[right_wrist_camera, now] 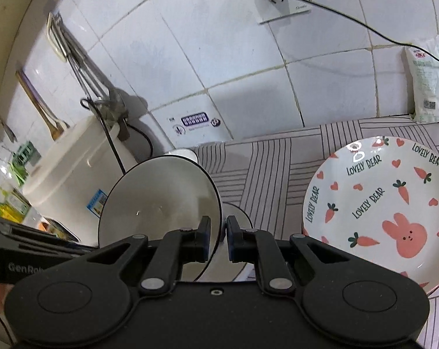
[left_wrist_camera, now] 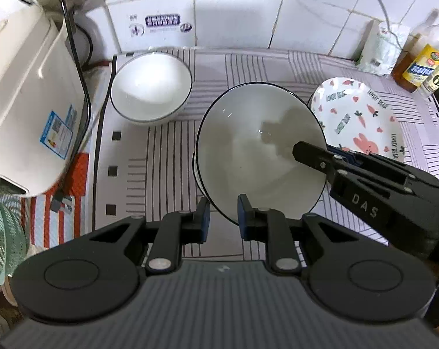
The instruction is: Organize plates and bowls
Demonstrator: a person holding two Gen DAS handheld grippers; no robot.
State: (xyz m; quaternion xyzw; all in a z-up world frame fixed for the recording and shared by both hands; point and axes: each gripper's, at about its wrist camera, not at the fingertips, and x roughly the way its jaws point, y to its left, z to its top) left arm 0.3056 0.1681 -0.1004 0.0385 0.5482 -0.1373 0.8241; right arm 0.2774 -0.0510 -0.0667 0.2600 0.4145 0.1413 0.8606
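A white bowl with a dark rim (left_wrist_camera: 257, 148) is tilted up in the middle of the striped mat; it also shows in the right wrist view (right_wrist_camera: 161, 197). My right gripper (right_wrist_camera: 218, 238) is shut on this bowl's rim and shows from the side in the left wrist view (left_wrist_camera: 330, 160). My left gripper (left_wrist_camera: 224, 218) is open, with the bowl's near rim between its fingers. Another bowl sits under the tilted one. A second white bowl (left_wrist_camera: 151, 87) stands upright at the back left. A bunny and carrot plate (left_wrist_camera: 362, 116) lies at the right, also in the right wrist view (right_wrist_camera: 379, 203).
A striped mat (left_wrist_camera: 161, 157) covers the counter against a tiled wall. A white rice cooker (left_wrist_camera: 24, 101) stands at the left with a black cable. Bottles (left_wrist_camera: 423, 61) and a bag (right_wrist_camera: 428, 81) stand at the back right. A green basket (left_wrist_camera: 1, 232) sits at the far left.
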